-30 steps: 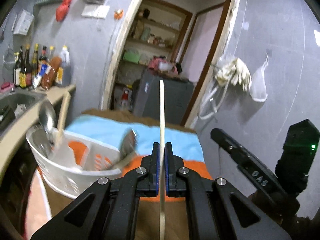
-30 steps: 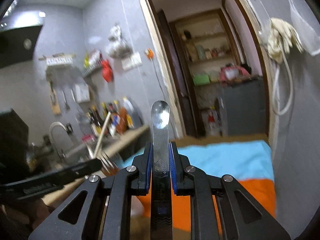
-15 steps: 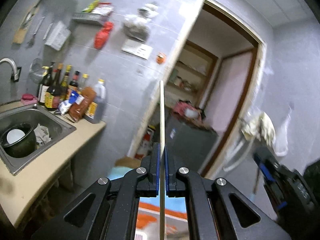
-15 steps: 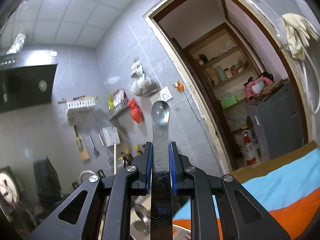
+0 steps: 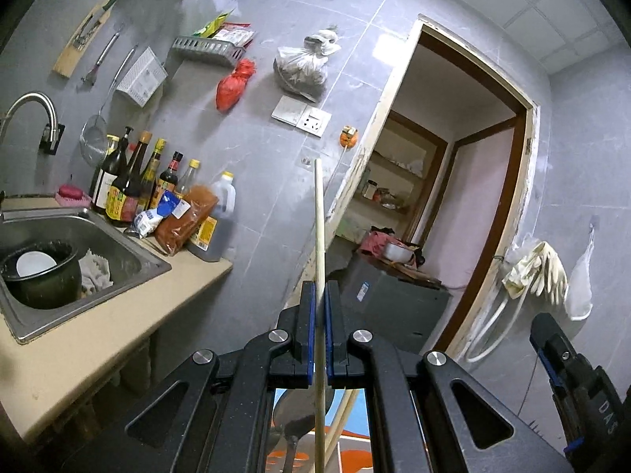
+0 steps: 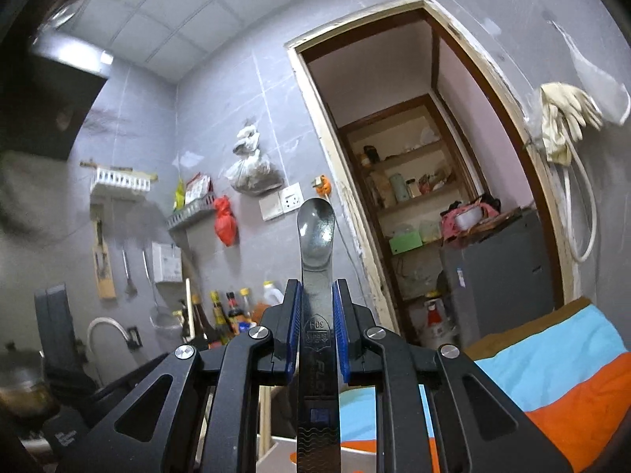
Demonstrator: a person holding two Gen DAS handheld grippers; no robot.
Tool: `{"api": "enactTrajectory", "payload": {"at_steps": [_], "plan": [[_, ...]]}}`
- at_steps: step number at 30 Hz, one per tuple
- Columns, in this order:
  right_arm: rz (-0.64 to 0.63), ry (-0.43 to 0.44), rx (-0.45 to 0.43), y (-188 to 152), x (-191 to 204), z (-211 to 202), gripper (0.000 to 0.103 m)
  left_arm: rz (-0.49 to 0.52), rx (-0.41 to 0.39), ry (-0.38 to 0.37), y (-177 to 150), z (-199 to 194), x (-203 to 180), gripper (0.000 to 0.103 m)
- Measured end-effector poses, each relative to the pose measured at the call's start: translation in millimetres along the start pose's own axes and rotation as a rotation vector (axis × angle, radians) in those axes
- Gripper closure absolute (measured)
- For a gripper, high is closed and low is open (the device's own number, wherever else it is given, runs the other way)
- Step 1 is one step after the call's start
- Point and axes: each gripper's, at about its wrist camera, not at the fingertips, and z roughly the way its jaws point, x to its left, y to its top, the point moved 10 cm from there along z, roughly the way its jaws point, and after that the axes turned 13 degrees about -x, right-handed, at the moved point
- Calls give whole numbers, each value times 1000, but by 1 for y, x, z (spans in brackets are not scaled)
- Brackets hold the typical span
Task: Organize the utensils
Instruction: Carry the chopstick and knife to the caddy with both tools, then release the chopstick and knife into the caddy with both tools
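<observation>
A pot is set in the sink; bottles are lined up behind it on the counter, left of the doorway.

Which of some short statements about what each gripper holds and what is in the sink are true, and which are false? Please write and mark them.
1. The left gripper is shut on a chopstick. True.
2. The right gripper is open and holds nothing. False: it is shut on a metal utensil.
3. A dark pot sits in the sink. True.
4. The bottles stand inside the sink. False: they stand on the counter behind it.
5. Gloves hang beside the doorway. True.
</observation>
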Motion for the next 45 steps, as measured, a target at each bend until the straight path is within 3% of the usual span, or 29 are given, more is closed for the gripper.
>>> {"api": "enactTrajectory", "payload": {"at_steps": [7, 24, 32, 36, 40, 45], "plan": [[-83, 5, 13, -15, 6, 0, 89, 52, 7, -33, -16, -2, -7, 101], [-128, -8, 24, -27, 8, -7, 89, 141, 3, -46, -34, -11, -14, 101], [-129, 2, 41, -25, 10, -10, 88, 187, 68, -82, -42, -20, -18, 99], [-124, -1, 41, -20, 9, -12, 87, 180, 98, -90, -44, -25, -16, 91], [-124, -4, 42, -11, 9, -14, 80, 157, 131, -93, -42, -30, -15, 76], [-125, -32, 54, 8, 4, -19, 78, 158, 186, -100, -34, -38, -25, 70]]}}
